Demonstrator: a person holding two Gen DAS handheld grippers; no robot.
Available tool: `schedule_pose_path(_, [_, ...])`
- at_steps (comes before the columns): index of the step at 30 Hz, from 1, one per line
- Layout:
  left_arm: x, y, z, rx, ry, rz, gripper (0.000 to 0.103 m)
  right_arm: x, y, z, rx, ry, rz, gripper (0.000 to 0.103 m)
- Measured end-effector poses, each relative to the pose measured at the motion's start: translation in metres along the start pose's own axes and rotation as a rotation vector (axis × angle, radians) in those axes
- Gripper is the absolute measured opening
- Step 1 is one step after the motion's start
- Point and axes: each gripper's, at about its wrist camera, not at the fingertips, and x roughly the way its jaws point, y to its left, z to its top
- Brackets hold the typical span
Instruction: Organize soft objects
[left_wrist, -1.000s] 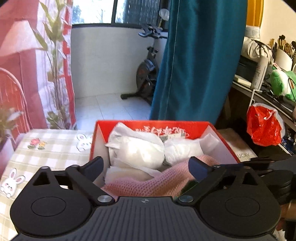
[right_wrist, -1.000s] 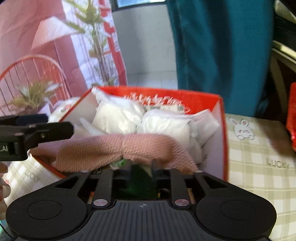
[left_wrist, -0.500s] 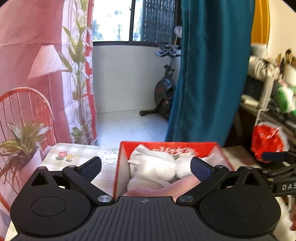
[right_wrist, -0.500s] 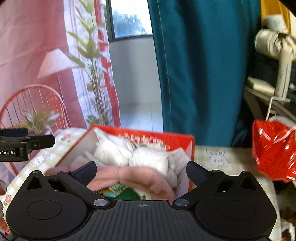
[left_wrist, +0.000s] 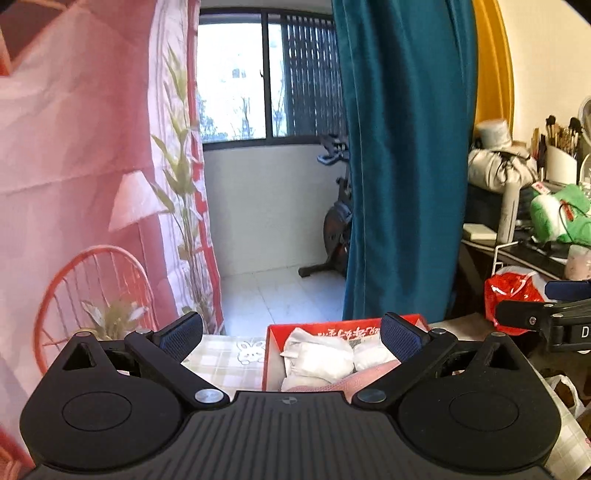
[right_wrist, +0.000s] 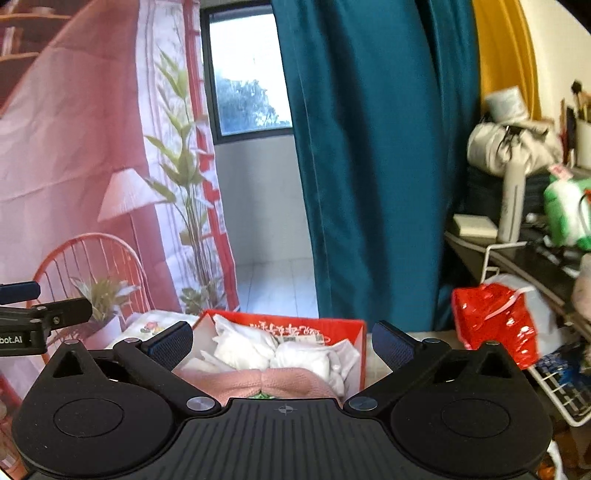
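Note:
A red box (left_wrist: 272, 354) (right_wrist: 360, 347) sits on the checked tablecloth and holds white soft bundles (left_wrist: 317, 356) (right_wrist: 301, 354) and a pink knitted cloth (right_wrist: 273, 382) (left_wrist: 373, 373). A bit of green shows under the pink cloth (right_wrist: 263, 396). My left gripper (left_wrist: 291, 338) is open and empty, held above and behind the box. My right gripper (right_wrist: 282, 343) is open and empty, also raised behind the box. Each gripper shows at the edge of the other's view.
A checked tablecloth with rabbit prints (left_wrist: 236, 350) covers the table. A red plastic bag (right_wrist: 495, 321) hangs at the right by a cluttered shelf (left_wrist: 517, 236). A teal curtain (left_wrist: 402, 166) and an exercise bike (left_wrist: 336, 225) stand behind. A pink backdrop (left_wrist: 74, 166) is at the left.
Both grippers have drawn back and up from the box. The right gripper, shut on something green a second ago, has opened and left it under the pink cloth.

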Motion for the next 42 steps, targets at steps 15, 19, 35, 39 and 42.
schedule_pose_path(15, [-0.083, -0.007, -0.003, -0.014, -0.081, 0.060, 0.103, -0.096, 0.022, -0.006, -0.023, -0.100, -0.045, 0.103])
schedule_pose_path(19, [-0.089, -0.006, -0.003, -0.019, -0.090, 0.065, 0.103, -0.108, 0.026, -0.009, -0.036, -0.109, -0.046, 0.103])
schedule_pose_path(35, [-0.087, -0.002, -0.006, -0.037, -0.067, 0.078, 0.103, -0.109, 0.031, -0.011, -0.033, -0.102, -0.051, 0.103])
schedule_pose_path(39, [-0.087, -0.001, -0.007, -0.037, -0.065, 0.074, 0.103, -0.109, 0.031, -0.011, -0.033, -0.099, -0.054, 0.103])
schedule_pose_path(42, [-0.087, 0.000, -0.007, -0.040, -0.060, 0.072, 0.103, -0.108, 0.031, -0.012, -0.035, -0.098, -0.057, 0.103])
